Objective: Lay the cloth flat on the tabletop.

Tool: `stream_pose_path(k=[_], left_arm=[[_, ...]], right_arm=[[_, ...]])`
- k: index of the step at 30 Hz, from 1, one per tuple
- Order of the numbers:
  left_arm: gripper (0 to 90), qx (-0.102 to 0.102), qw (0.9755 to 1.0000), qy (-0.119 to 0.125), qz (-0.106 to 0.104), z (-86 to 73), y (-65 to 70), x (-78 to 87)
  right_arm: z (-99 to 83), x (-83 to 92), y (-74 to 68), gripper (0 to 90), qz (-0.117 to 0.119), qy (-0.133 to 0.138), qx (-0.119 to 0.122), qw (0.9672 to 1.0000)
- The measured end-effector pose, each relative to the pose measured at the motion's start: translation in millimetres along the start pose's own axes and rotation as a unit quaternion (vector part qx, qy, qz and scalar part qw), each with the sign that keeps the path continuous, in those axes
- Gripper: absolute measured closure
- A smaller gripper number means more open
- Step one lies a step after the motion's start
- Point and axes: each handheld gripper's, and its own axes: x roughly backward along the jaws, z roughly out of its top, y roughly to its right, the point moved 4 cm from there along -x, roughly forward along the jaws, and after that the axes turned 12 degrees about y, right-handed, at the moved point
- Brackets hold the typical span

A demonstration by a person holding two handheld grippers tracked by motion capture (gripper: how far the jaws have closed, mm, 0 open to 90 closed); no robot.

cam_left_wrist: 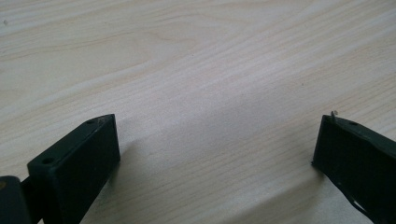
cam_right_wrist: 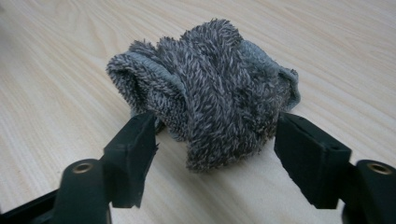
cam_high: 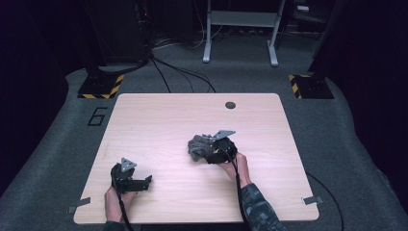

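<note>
One painted "6" [cam_high: 97, 116] marks the floor. My right tongs [cam_right_wrist: 215, 140] straddle the fuzzy grey cloth [cam_right_wrist: 210, 88], unclamped; left tongs [cam_left_wrist: 215, 154] gape over bare surface [cam_left_wrist: 196, 56].

Black left gripper [cam_high: 148, 181] topped by grey three-cornered plate, black right gripper [cam_high: 196, 150] likewise plated, black cables trailed, patterned grey sleeve [cam_high: 260, 208] worn.
</note>
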Motion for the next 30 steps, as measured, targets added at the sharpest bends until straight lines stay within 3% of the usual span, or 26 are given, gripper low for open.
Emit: stream_pose_path(k=[3, 5, 8, 10, 12, 19, 30], left_arm=[[0.2, -0.004, 1.0, -0.003, -0.002, -0.2, -0.4, 0.5], [0.2, -0.004, 1.0, -0.003, -0.002, -0.2, -0.4, 0.5], [0.2, -0.004, 1.0, -0.003, -0.003, -0.2, -0.3, 0.5], [0.2, -0.003, 1.0, -0.003, -0.003, -0.3, -0.1, 0.6], [0.2, -0.006, 1.0, -0.001, -0.005, -0.3, 0.1, 0.7], [0.2, -0.004, 1.0, 0.002, -0.004, -0.3, 0.6, 0.6], [0.3, 0.005, 1.0, -0.003, 0.003, 0.5, 1.1, -0.1]], right_arm=[[0.2, -3.8, -0.8, 46.2, -0.005, -0.009, -0.011, 0.9999], [-0.8, -5.6, 0.8, 54.7, -0.005, -0.012, -0.001, 0.9999], [-3.2, -8.5, 0.2, 67.0, -0.005, -0.011, -0.009, 0.9999], [-3.7, -8.2, 0.0, 75.3, -0.001, -0.01, 0.0, 0.9999], [-1.9, -7.1, -1.3, 79.5, -0.003, -0.002, 0.001, 1.0], [5.3, 10.3, -6.1, 81.7, 0.02, 0.021, -0.008, 0.9995], [16.2, 38.6, -6.8, 81.7, 0.02, 0.057, -0.027, 0.9978]])
